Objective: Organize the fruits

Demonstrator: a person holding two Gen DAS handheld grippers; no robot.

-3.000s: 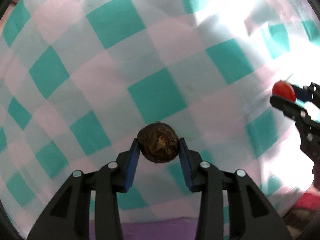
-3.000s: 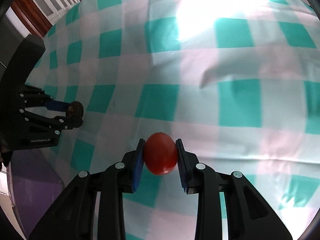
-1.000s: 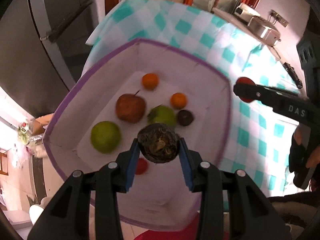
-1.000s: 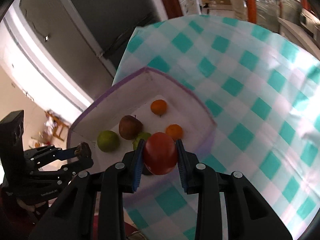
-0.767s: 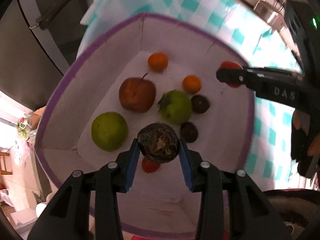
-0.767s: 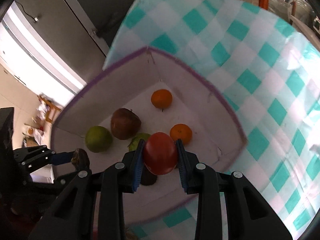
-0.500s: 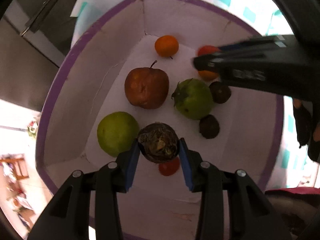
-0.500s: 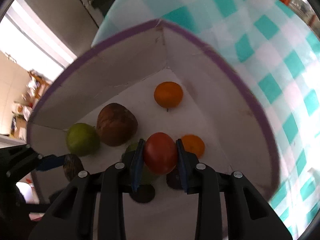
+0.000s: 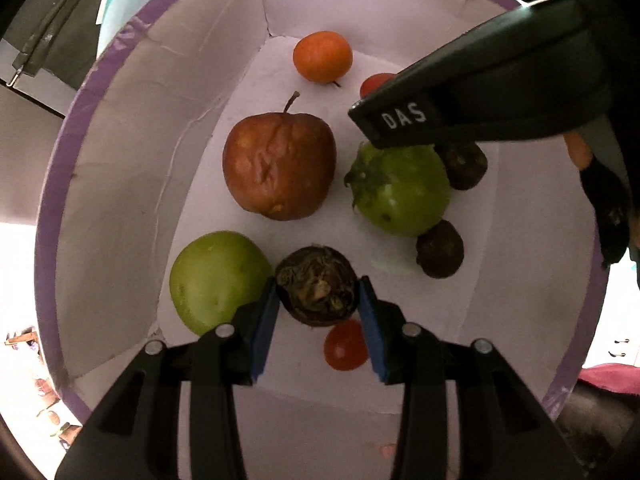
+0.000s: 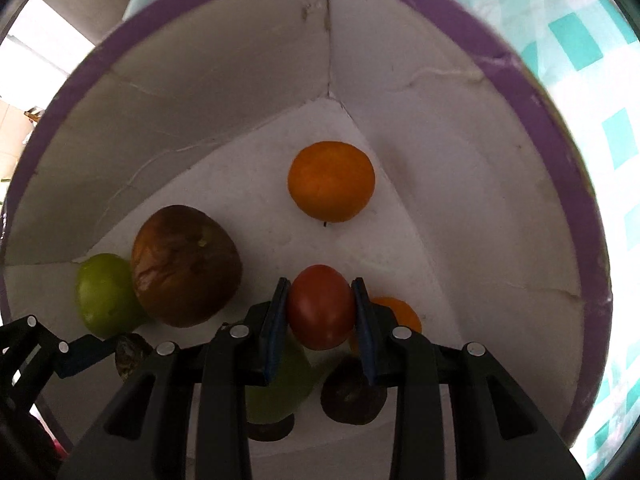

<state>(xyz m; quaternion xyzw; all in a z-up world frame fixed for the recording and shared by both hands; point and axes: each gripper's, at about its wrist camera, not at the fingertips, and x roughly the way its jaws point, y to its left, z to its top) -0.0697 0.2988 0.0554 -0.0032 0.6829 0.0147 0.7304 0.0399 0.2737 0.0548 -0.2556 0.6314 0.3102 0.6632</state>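
- Left gripper (image 9: 319, 307) clamps a wrinkled dark fruit (image 9: 316, 290); right gripper (image 10: 320, 314) clamps a smooth red tomato (image 10: 321, 306).
- Below: shrivelled apple (image 9: 279, 166) (stem up), white purple-rimmed box (image 9: 120, 128).

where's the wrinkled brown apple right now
In the left wrist view the wrinkled brown apple lies on the box floor, left of the green tomato, beyond the green apple.

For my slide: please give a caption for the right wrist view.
Right gripper holds a red tomato over fruit in the purple-rimmed box.
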